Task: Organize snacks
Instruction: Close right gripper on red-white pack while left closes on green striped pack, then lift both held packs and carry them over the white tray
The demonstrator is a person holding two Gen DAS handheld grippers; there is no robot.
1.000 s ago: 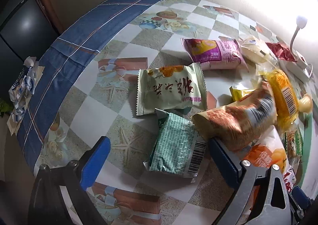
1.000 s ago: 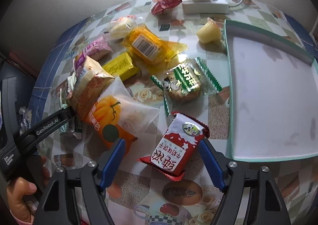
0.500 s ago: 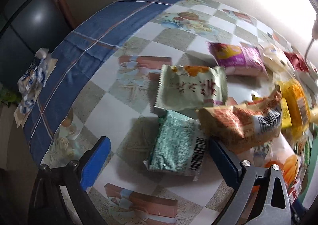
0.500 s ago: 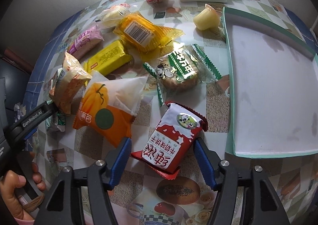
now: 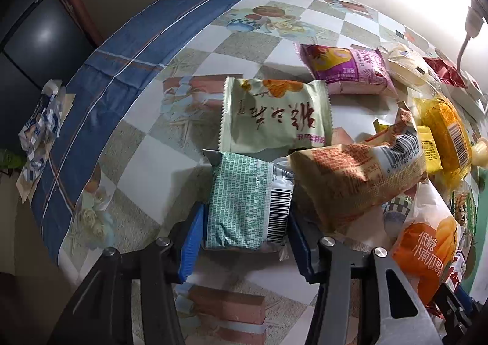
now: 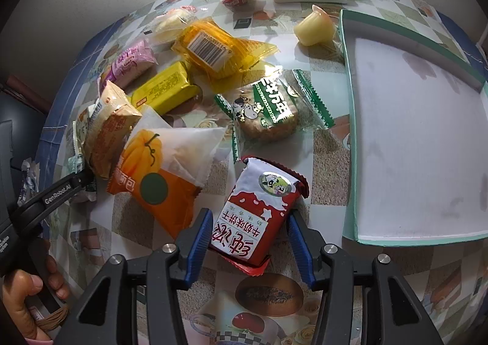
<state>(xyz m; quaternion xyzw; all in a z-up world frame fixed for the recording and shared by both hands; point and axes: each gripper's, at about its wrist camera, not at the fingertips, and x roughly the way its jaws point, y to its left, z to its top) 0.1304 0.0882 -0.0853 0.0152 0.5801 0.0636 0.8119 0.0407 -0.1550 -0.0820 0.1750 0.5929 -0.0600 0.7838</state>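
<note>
Left wrist view: the tan and orange crinkled snack bag (image 5: 357,174) covers the right edge of the teal-printed foil packet (image 5: 247,201) and most of the small yellow wrapped bar (image 5: 428,150). The orange pumpkin-print pouch (image 5: 427,250) is cut off by the frame's right edge. The white lamp stem (image 5: 466,37) is lost in glare.

Right wrist view: the pale green flat tray (image 6: 350,137) runs out of frame at right. The teal packet (image 6: 80,162) is nearly hidden behind the tan bag (image 6: 109,131). Print on the red and white biscuit packet (image 6: 253,217) is too small to read.
</note>
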